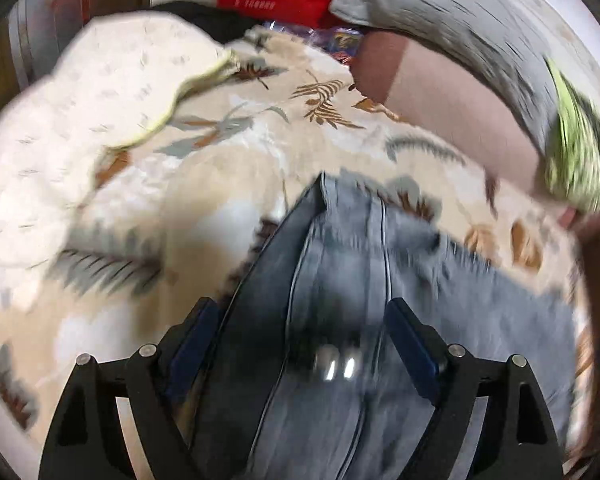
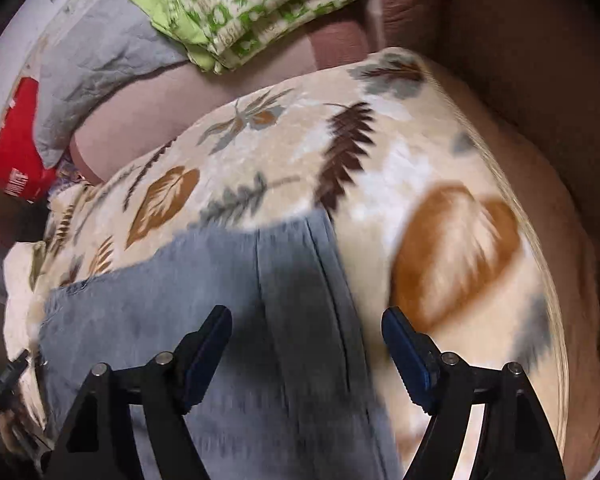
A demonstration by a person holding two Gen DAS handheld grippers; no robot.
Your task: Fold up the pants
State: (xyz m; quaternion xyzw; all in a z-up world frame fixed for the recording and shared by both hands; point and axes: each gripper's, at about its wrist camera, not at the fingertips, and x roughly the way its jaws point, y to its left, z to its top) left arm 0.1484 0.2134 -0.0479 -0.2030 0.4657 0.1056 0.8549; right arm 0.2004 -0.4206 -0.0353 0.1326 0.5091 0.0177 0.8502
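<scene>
- Pants first: the faded blue-grey denim pants lie on a cream fleece blanket with brown and grey leaf prints, and both views are blurry.
- In the left wrist view the pants fill the 6 o'clock part and reach up to the middle.
- The left gripper has its jaws spread wide with denim lying between them, but it grips nothing.
- The right gripper is wide too, over the pants' edge at 6 o'clock, and it holds nothing.
- A green and white patterned cloth sits at 12 o'clock in the right view, well apart from the pants.
- I think the step is getting ready to grab the pants for a fold.
- Next, each gripper likely needs to go down to an edge, pinch the denim, then lift it over.
</scene>
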